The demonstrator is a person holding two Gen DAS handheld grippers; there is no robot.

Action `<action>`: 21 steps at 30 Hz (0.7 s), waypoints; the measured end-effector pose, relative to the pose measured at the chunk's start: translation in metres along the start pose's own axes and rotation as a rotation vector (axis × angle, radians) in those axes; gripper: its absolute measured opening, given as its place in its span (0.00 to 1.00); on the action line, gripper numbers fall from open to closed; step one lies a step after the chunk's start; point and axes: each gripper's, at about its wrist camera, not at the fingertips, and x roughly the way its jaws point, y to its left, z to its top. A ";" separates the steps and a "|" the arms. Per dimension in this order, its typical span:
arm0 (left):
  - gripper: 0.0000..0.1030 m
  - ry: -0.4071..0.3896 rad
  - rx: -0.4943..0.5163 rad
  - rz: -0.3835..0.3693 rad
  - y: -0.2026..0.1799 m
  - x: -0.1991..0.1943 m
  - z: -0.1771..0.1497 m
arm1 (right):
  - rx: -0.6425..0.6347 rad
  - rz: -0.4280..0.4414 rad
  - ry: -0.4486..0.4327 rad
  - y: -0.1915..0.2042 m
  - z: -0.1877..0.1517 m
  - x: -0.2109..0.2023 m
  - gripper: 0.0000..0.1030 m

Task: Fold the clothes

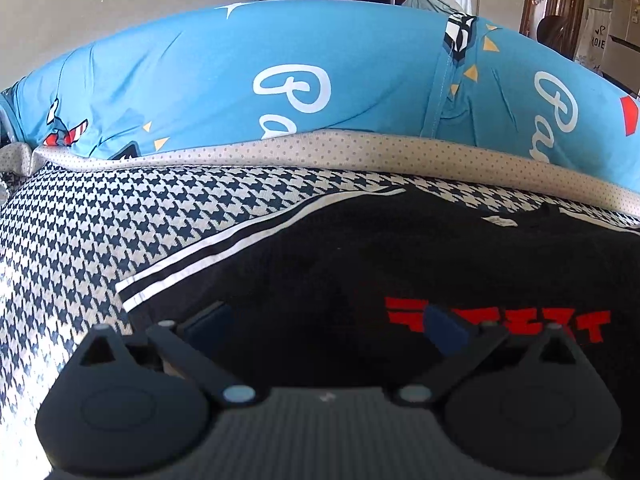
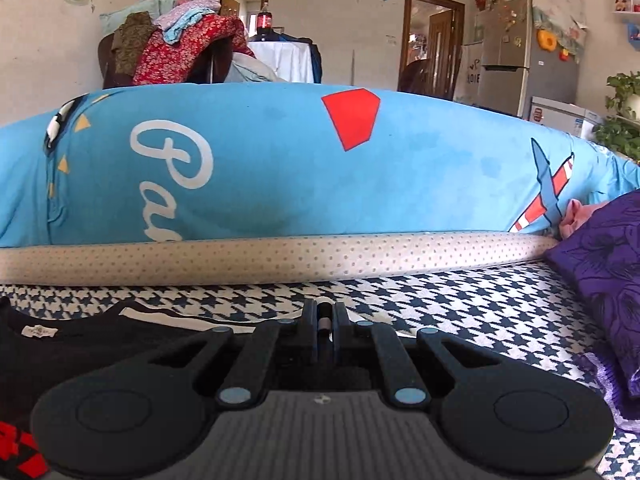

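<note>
My left gripper hangs with jaws spread above the black shirt lying on the checked bed cover; my right gripper has jaws pressed together, whether on cloth I cannot tell.

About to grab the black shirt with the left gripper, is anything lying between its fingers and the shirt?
Nothing visible does. The left gripper hangs open directly over the black shirt, and only the shirt's own fabric and red lettering show between its fingers.
</note>
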 end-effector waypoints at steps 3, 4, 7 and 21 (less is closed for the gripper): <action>1.00 0.009 -0.007 -0.002 0.001 0.001 0.000 | 0.042 -0.057 0.021 -0.014 0.003 0.008 0.07; 1.00 0.012 -0.007 -0.002 0.002 0.002 0.000 | 0.057 -0.056 0.025 -0.018 0.004 0.009 0.07; 1.00 0.016 -0.005 -0.003 0.001 0.003 0.000 | 0.084 -0.032 0.015 -0.023 0.008 0.006 0.08; 1.00 0.032 0.015 0.006 -0.002 0.009 -0.002 | -0.096 0.435 0.045 0.044 0.010 0.012 0.35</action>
